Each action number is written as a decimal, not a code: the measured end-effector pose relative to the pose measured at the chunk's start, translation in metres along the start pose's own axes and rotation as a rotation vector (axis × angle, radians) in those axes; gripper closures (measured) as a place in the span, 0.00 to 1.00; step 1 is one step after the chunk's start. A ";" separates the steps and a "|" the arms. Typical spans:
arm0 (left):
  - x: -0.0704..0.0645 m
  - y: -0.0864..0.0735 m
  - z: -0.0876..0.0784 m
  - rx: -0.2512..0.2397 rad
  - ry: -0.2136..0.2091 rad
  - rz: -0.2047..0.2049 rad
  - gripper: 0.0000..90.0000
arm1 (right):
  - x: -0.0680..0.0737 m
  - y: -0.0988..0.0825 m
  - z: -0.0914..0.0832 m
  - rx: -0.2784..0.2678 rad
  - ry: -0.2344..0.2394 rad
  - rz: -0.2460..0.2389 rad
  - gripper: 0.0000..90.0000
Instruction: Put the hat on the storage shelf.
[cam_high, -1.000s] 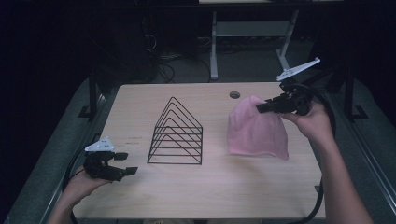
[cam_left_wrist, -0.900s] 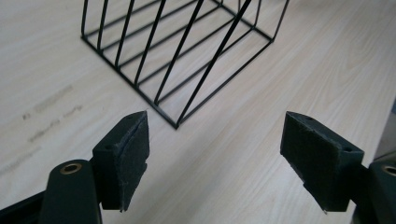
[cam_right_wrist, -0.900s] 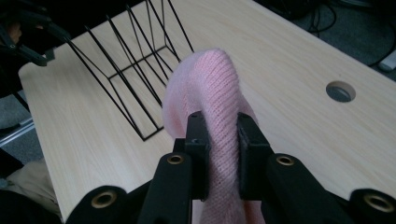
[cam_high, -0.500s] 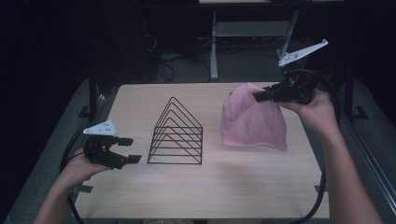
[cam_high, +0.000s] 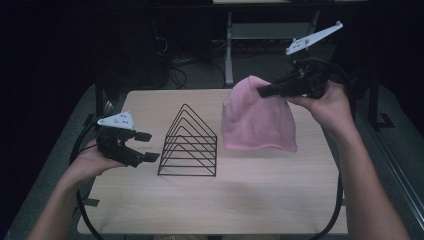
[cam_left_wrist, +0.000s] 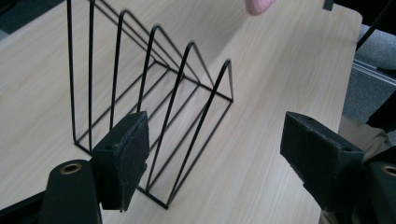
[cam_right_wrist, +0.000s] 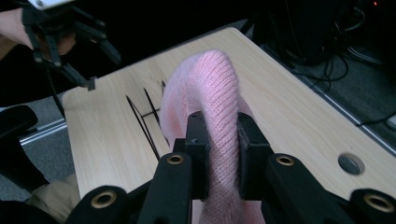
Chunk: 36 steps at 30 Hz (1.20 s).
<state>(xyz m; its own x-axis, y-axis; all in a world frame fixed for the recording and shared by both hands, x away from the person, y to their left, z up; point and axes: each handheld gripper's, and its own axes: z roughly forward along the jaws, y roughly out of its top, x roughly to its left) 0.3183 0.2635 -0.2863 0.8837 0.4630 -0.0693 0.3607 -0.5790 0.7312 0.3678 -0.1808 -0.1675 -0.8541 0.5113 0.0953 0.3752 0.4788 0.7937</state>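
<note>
leftmost, the left gripper (cam_high: 142, 146) hovers with jaws wide beside the wire rack (cam_high: 189, 143) on the tabletop (cam_high: 250, 190). rightward, the right gripper (cam_high: 265, 91) pinches the pink beanie (cam_high: 256, 120), hanging above the tabletop; it probably should be lowered squarely over the rack's peaks.

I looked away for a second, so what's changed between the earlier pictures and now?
The right gripper has lifted the pink hat higher and carried it left, toward the wire rack. The left gripper rose too, jaws open and empty. The rack stayed put on the table; the hat stays clamped.
</note>
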 end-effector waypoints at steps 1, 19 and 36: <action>0.000 0.003 0.000 0.000 -0.002 0.006 0.27 | 0.005 0.009 0.001 -0.002 0.005 -0.017 0.86; -0.006 0.041 -0.004 -0.045 -0.081 0.050 0.26 | 0.040 0.068 0.025 -0.034 0.073 -0.119 0.86; 0.005 0.055 -0.003 -0.082 -0.092 0.016 0.32 | 0.057 0.090 0.058 -0.057 0.153 -0.167 0.86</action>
<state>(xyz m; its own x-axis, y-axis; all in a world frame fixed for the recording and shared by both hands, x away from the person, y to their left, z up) 0.3413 0.2357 -0.2445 0.9140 0.3885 -0.1167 0.3244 -0.5274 0.7853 0.3742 -0.0673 -0.1250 -0.9490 0.3119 0.0459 0.2064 0.5045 0.8384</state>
